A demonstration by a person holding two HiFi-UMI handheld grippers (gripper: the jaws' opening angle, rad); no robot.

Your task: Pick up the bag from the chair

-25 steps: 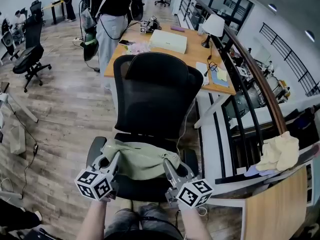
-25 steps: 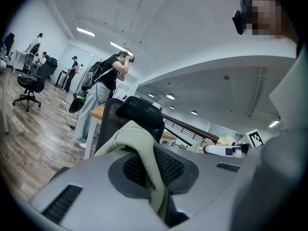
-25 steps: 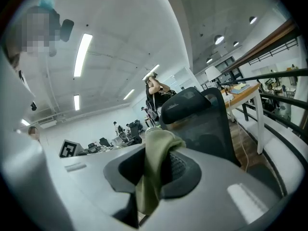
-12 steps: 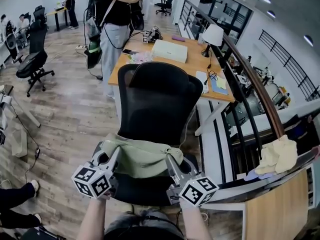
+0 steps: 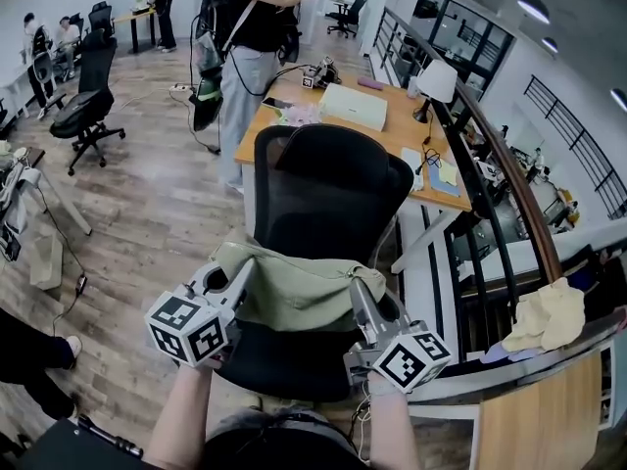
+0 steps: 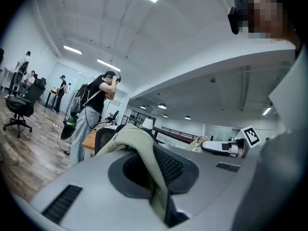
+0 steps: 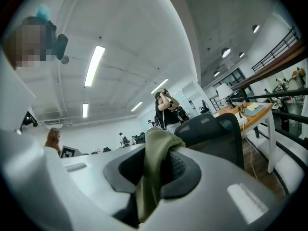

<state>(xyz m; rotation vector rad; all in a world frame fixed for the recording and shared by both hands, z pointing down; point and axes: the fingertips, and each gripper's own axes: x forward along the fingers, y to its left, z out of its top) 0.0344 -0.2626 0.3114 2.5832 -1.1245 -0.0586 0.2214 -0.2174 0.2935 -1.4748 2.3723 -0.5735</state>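
An olive-green cloth bag (image 5: pixel 294 290) hangs stretched between my two grippers, lifted off the seat of the black mesh office chair (image 5: pixel 328 199). My left gripper (image 5: pixel 238 274) is shut on the bag's left edge, and the green cloth (image 6: pixel 144 160) is pinched between its jaws. My right gripper (image 5: pixel 361 292) is shut on the bag's right edge, with the cloth (image 7: pixel 154 170) pressed between its jaws. The chair's dark seat (image 5: pixel 284 360) shows below the bag.
A wooden desk (image 5: pixel 338 116) with a white box and a lamp stands behind the chair. A person (image 5: pixel 257 37) with a backpack stands at its left end. A dark railing (image 5: pixel 490 164) runs along the right. More office chairs (image 5: pixel 83 106) stand at far left.
Both grippers have raised the bag upward off the chair seat, and it now hangs higher in front of the chair back. The view has shifted slightly.
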